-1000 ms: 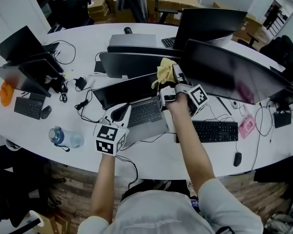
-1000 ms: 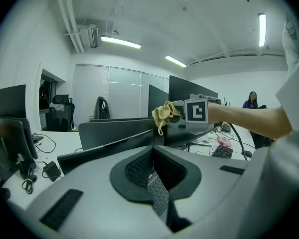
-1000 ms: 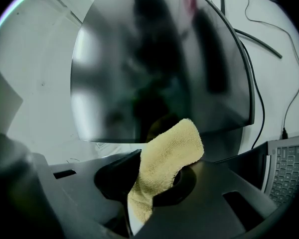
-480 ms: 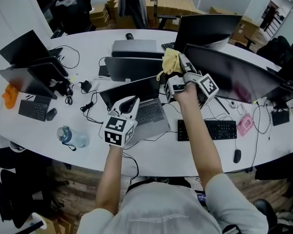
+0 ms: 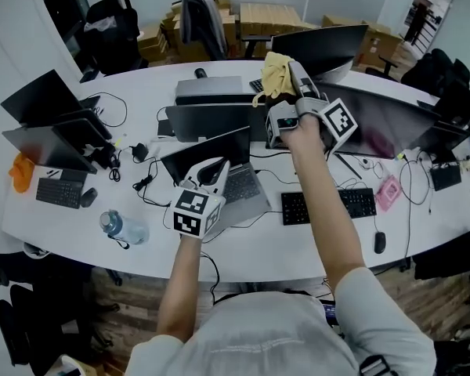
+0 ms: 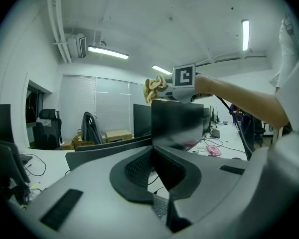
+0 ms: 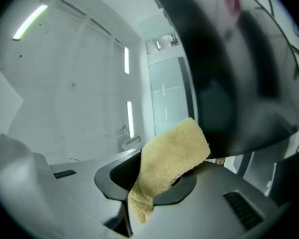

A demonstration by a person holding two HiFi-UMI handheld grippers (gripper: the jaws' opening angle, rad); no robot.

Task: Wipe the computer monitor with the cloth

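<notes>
Two tools are in play, and only one matters for this step. At lower left of centre in the head view, the left tool (image 5: 211, 171) hovers over an open laptop (image 5: 235, 180) on the worktop (image 5: 78, 218). Its jaws are pressed together on nothing, and it is best held there, off the keys.

At upper centre the yellow cloth (image 5: 272, 75) is pinched in the right tool (image 5: 292, 73), with a loose flap hanging past the jaws. It sits at the left end of the long dark monitor (image 5: 384, 124); whether it touches the glass I cannot tell.

The wipe probably goes best if the flap is laid flat on the screen, not the hard jaw tips. Pressure should be light so the panel does not rock. Long overlapping strokes toward the right would suit, with the pinch firm enough that the cloth does not slip.
</notes>
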